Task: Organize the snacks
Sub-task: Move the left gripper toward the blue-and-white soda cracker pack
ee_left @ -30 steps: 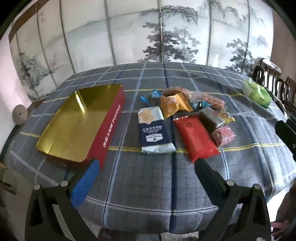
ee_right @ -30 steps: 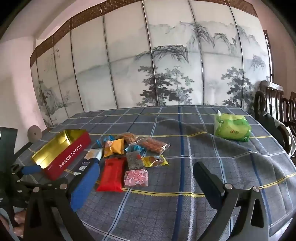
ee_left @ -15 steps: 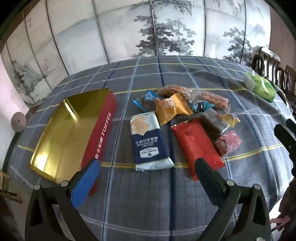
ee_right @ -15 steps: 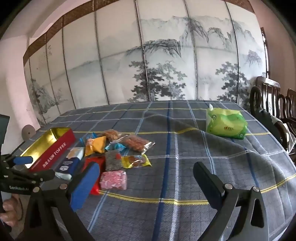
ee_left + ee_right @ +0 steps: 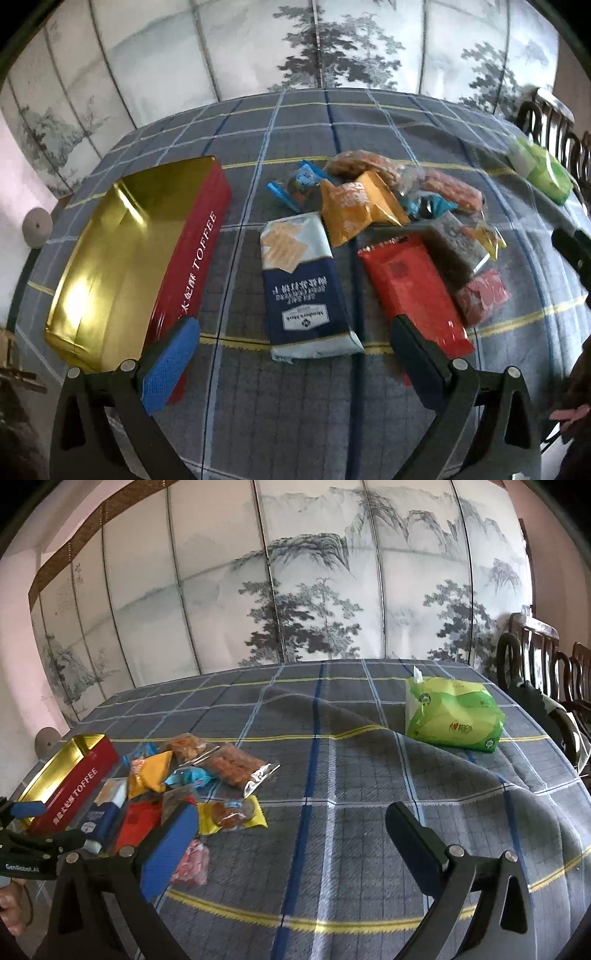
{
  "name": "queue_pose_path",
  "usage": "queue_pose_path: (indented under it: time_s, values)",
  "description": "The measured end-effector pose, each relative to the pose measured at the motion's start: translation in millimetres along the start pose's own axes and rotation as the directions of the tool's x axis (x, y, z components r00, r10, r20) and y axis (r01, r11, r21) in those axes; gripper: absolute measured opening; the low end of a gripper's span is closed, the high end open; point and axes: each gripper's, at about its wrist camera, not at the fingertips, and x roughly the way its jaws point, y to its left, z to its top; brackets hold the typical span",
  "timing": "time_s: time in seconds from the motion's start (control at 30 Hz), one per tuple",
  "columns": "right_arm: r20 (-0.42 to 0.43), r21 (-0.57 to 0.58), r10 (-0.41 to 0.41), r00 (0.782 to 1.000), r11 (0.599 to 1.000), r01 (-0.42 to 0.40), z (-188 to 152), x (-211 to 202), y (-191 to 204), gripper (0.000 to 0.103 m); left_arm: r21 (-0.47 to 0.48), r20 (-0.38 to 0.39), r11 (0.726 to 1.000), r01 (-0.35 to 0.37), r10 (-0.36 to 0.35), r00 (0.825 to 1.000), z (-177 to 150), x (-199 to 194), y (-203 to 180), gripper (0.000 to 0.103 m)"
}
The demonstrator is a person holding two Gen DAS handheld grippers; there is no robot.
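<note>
A pile of snack packets lies mid-table: a navy and white cracker pack (image 5: 303, 284), a red pack (image 5: 410, 288), an orange pack (image 5: 347, 210), a pink pack (image 5: 484, 295) and several small ones. An open red toffee tin (image 5: 122, 254) with a gold inside stands to their left. My left gripper (image 5: 291, 354) is open and empty, just above the near end of the cracker pack. My right gripper (image 5: 291, 838) is open and empty, over bare cloth right of the pile (image 5: 192, 775). The tin (image 5: 74, 775) shows at the left of the right wrist view.
A green tissue pack (image 5: 454, 716) sits at the far right of the plaid tablecloth (image 5: 369, 775). Dark wooden chairs (image 5: 535, 653) stand past the right edge. A painted folding screen (image 5: 295, 590) backs the table. The cloth has a raised fold (image 5: 443, 753).
My left gripper has moved forward and down toward the cracker pack, which looms larger. My right gripper has drifted right and tilted up, so the pile has slid to the left.
</note>
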Motion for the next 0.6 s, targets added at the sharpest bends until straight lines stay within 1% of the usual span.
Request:
queue_pose_path:
  time_s: [0.13,0.23,0.37,0.47,0.57,0.6]
  values:
    - [-0.02,0.003,-0.004,1.0,1.0,0.004,-3.1,12.9,-0.7,0.103,-0.04,-0.047,0.999,0.01,-0.012,0.999,9.2,9.7,5.3,0.102]
    - [-0.059,0.011,0.004,0.998,1.0,-0.004,-5.9,22.7,-1.6,0.103,-0.024,-0.042,1.0,0.004,-0.005,0.999,12.4,14.1,4.1,0.101]
    - [-0.064,0.039,0.017,0.998,0.999,-0.014,-7.2,26.0,-6.0,0.103,0.006,-0.035,1.0,-0.019,0.02,0.999,15.7,18.3,-0.9,0.102]
    - [-0.069,0.057,0.023,0.997,0.998,-0.019,-7.9,27.4,-9.0,0.103,0.012,-0.037,1.0,-0.006,0.007,0.999,18.6,20.8,-1.9,0.101]
    - [-0.077,0.069,0.028,0.997,0.997,-0.023,-8.6,28.8,-10.4,0.103,-0.011,-0.046,1.0,0.005,-0.006,0.999,22.0,24.8,1.3,0.101]
    - [-0.08,0.071,0.029,0.996,0.997,-0.024,-8.7,29.5,-10.9,0.103,-0.017,-0.05,1.0,0.01,-0.011,0.999,22.7,26.1,2.2,0.099]
